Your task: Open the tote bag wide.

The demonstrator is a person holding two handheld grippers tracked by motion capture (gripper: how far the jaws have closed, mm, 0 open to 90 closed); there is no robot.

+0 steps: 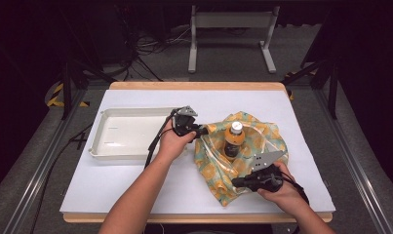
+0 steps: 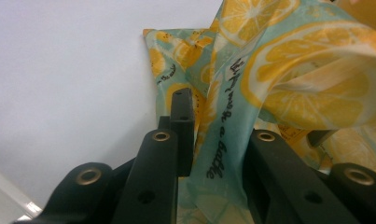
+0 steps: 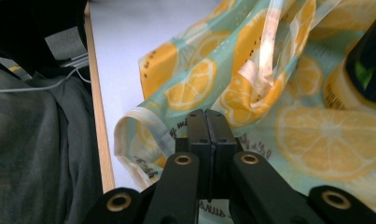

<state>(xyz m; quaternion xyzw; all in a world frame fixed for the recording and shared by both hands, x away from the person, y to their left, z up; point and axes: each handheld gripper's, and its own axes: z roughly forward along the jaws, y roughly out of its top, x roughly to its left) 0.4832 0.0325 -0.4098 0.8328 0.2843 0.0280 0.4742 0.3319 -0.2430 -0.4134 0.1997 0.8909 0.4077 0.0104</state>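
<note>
A clear plastic bag (image 1: 243,151) printed with orange slices lies on the white table top. A bottle (image 1: 233,140) of orange drink with a white cap stands inside it. My left gripper (image 1: 200,130) is at the bag's left rim, shut on a bunched strip of the bag's film (image 2: 223,140) that runs up between its jaws. My right gripper (image 1: 235,183) is low over the bag's near edge. Its jaws (image 3: 206,126) are pressed together, tips against the bag's pale rim band (image 3: 143,126). No film shows between them. The bottle's dark side (image 3: 367,60) is at the right.
A white rectangular tray (image 1: 102,146) sits empty at the table's left, close behind the left hand. The table's wooden front edge (image 3: 99,121) runs just beside the right gripper. Bare white table top (image 1: 135,180) lies in front of the tray.
</note>
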